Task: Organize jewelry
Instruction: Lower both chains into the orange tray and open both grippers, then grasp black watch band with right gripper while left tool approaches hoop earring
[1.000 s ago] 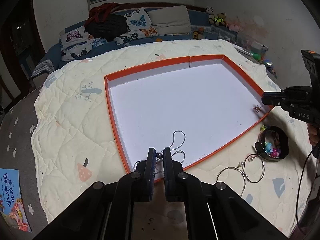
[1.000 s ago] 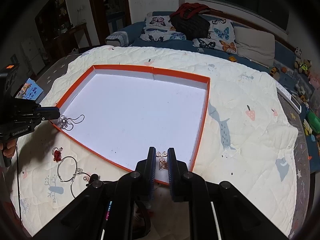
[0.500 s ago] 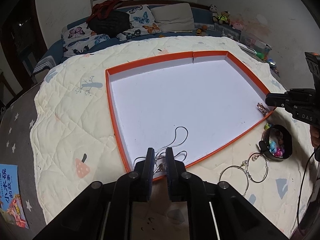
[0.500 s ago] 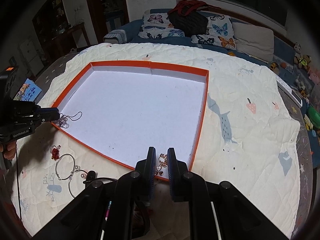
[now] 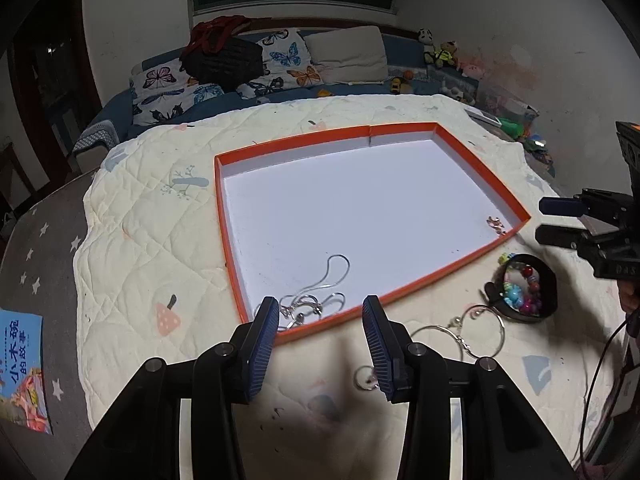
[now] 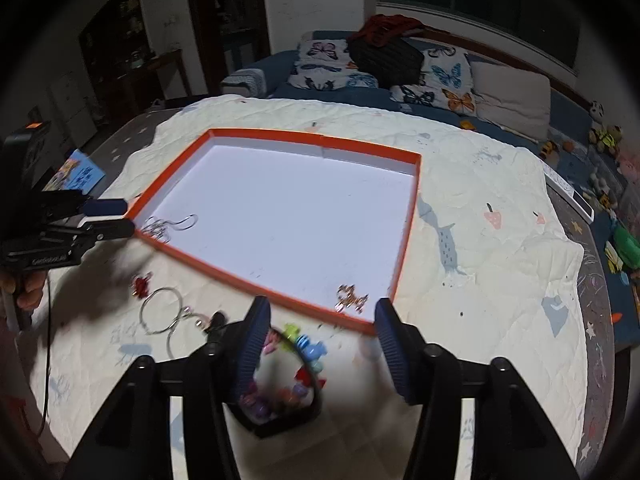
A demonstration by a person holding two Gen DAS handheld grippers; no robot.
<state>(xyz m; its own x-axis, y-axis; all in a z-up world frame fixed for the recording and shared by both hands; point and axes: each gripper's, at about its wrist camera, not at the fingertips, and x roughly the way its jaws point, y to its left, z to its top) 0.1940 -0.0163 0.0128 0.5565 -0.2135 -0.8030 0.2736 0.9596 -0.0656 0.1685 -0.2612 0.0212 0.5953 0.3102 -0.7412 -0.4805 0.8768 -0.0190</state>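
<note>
- Left gripper [image 5: 320, 312]: jaws just opened, nothing gripped, above silver necklace [image 5: 316, 300] lying in near corner of orange-rimmed tray [image 5: 224, 216].
- Right gripper [image 6: 320, 316]: jaws just opened, empty, gold earrings [image 6: 351, 298] lying in tray corner.
- On quilt [image 5: 132, 240] beside tray: bangles [image 5: 476, 330], black bowl of beads [image 5: 528, 292].

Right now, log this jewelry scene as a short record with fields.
surface: quilted blanket on a bed
tray: orange-rimmed tray with white floor
in tray, one near corner: silver chain necklace
in tray, other near corner: rose-gold piece
outside tray: silver bangles, black bowl of coloured beads, small red piece
left tool: jaws have just been opening, nothing between them, necklace lies ahead
right tool: jaws have just been opening, empty, above the bead bowl
</note>
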